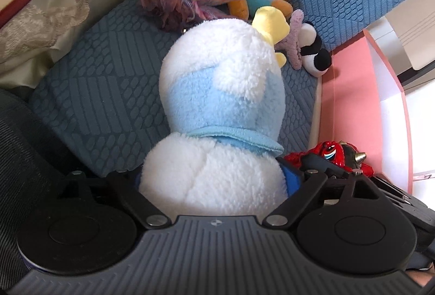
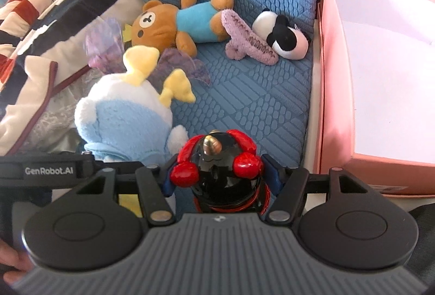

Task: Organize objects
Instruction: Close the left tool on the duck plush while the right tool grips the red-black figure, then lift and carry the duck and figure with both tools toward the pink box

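Gripping the white-and-blue plush duck (image 1: 217, 104) by its soft body, the left gripper (image 1: 217, 180) has its jaws pressed into the fleece, head end toward the camera and yellow feet pointing away at 12 o'clock. The right gripper (image 2: 217, 180) is clenched on the red-and-black toy figure (image 2: 217, 169), pinched across its hard waist so it stands upright. Both are held up off the blue seat cushion (image 2: 244, 93), it seems, ready for sorting.

At 3 o'clock sits the pink box (image 2: 380, 63), open-topped and pale inside, its wall just beside the cushion edge; I would judge that the likely destination. Carrying either toy there means lifting over that rim.

Resting toward 12 o'clock are the brown teddy bear (image 2: 174, 22), a mauve fuzzy toy (image 2: 244, 42) and a panda plush (image 2: 285, 36). Bedding (image 2: 54, 22) crowds in at 9 o'clock, so open room lies rightward.
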`<move>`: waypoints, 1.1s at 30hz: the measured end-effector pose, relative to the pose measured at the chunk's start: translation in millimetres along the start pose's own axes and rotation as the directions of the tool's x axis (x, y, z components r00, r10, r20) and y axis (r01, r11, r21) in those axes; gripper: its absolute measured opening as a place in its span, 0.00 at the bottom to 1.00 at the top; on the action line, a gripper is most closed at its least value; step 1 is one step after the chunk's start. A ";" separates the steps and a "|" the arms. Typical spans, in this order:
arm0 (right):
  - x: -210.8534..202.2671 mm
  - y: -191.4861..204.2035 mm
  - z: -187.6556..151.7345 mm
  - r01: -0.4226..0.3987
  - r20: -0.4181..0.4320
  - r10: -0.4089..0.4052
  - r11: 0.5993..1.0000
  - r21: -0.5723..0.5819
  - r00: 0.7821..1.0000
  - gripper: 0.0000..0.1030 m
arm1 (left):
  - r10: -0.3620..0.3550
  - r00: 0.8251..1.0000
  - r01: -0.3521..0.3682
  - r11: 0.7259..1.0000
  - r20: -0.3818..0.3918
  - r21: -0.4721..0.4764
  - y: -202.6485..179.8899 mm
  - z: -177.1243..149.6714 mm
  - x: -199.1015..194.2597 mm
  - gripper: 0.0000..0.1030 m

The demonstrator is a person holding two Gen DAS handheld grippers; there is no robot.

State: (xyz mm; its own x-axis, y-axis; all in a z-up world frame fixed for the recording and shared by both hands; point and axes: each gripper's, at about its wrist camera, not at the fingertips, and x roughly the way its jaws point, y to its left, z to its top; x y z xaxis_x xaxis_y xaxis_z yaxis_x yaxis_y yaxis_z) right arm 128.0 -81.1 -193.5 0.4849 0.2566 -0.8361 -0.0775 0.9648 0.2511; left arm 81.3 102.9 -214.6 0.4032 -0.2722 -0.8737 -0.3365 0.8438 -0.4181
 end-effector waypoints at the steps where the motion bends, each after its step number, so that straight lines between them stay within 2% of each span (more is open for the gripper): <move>1: -3.5 0.5 0.0 -0.003 0.004 0.003 1.000 0.001 1.000 0.64 | -0.005 1.000 0.005 1.000 0.003 -0.007 -0.4 -0.5 -3.6 0.88; 12: -45.0 4.2 7.1 -0.014 0.033 0.014 1.000 -0.004 0.999 0.63 | -0.028 1.000 0.028 0.999 0.006 -0.043 -18.6 1.1 -41.0 0.87; 17: -72.4 5.7 14.3 -0.029 0.085 0.031 0.999 -0.018 0.996 0.55 | -0.047 0.999 0.048 0.998 0.026 -0.040 -32.8 1.3 -63.2 0.87; 20: -75.6 6.8 18.3 -0.022 0.118 0.028 0.999 -0.046 0.993 0.50 | -0.054 0.998 0.056 0.998 0.043 -0.034 -38.9 2.6 -70.6 0.87; 28: -58.4 2.5 3.1 -0.014 0.067 0.015 1.000 -0.028 0.998 0.51 | -0.024 0.999 0.025 0.998 0.031 -0.056 -30.4 -3.6 -62.2 0.87; 33: -45.5 0.3 -9.1 -0.013 0.021 0.013 1.000 -0.023 1.000 0.51 | 0.028 0.999 -0.027 0.998 0.021 -0.049 -19.3 -10.3 -57.6 0.88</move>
State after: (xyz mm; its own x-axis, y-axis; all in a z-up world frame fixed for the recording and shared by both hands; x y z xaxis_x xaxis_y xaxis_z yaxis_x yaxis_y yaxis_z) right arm 98.0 -92.0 -159.8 0.5018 0.2679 -0.8224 -0.1034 0.9626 0.2505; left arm 55.8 97.5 -158.7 0.4110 -0.2388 -0.8798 -0.3884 0.8272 -0.4060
